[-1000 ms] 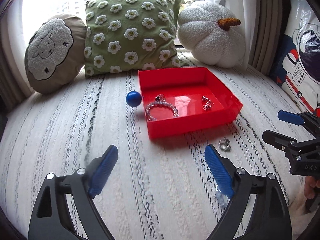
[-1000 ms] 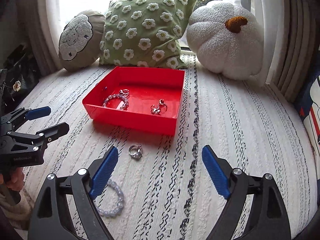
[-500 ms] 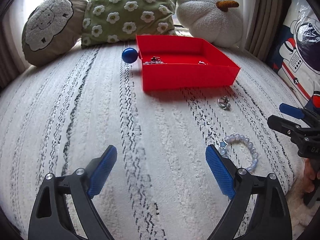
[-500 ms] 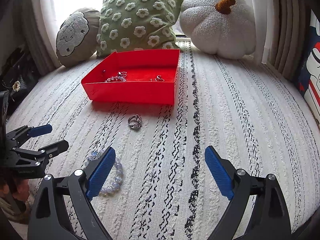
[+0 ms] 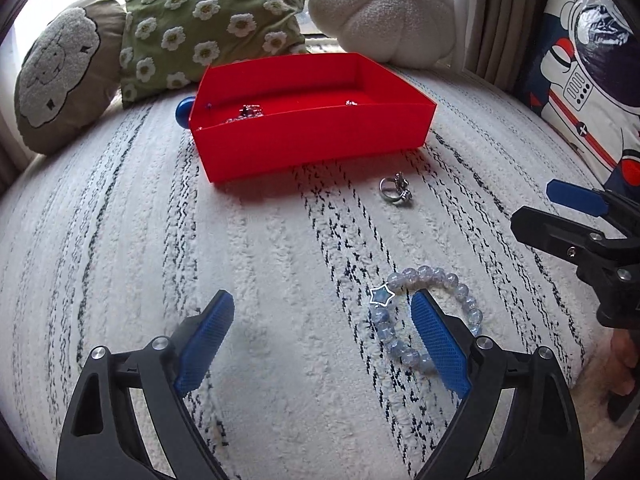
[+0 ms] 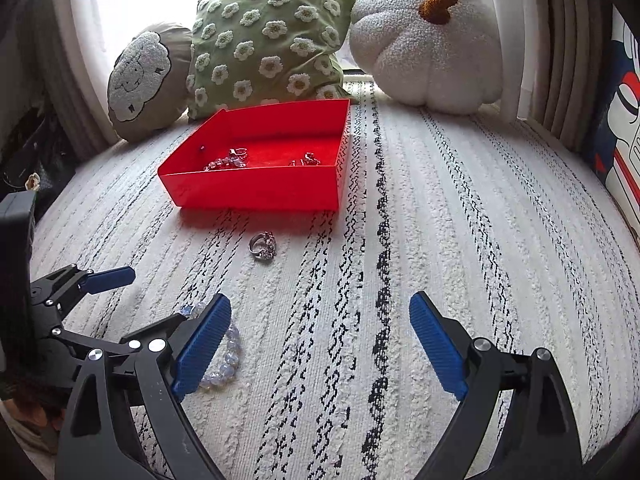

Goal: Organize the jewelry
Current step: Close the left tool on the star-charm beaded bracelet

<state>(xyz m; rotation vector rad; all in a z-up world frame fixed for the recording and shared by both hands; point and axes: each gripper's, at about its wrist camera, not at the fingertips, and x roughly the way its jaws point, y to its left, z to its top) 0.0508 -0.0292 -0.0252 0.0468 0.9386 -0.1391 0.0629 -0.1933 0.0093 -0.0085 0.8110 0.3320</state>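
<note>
Where the left wrist view half a second ago showed the beaded bracelet [image 5: 426, 312] just beyond the right fingertip, the left gripper [image 5: 322, 336] has now come lower and closer, so that its right finger overlaps the bracelet's loop; both blue pads stand wide apart and hold nothing. The red tray [image 5: 312, 148] now appears nearer, with more of its inner floor showing. The right gripper [image 6: 320, 334] is likewise spread wide and empty, and its view is little changed, though the left gripper now sits closer to its left finger. The silver ring [image 5: 395, 189] lies on the striped white cover [image 5: 260, 248] between the tray and the bracelet, apart from both. In the right wrist view the bracelet is largely hidden behind the left finger. The pieces inside the tray are partly masked by its near wall and too small to identify. A blue ball [image 5: 183, 112] is half hidden behind the tray's left corner.
</note>
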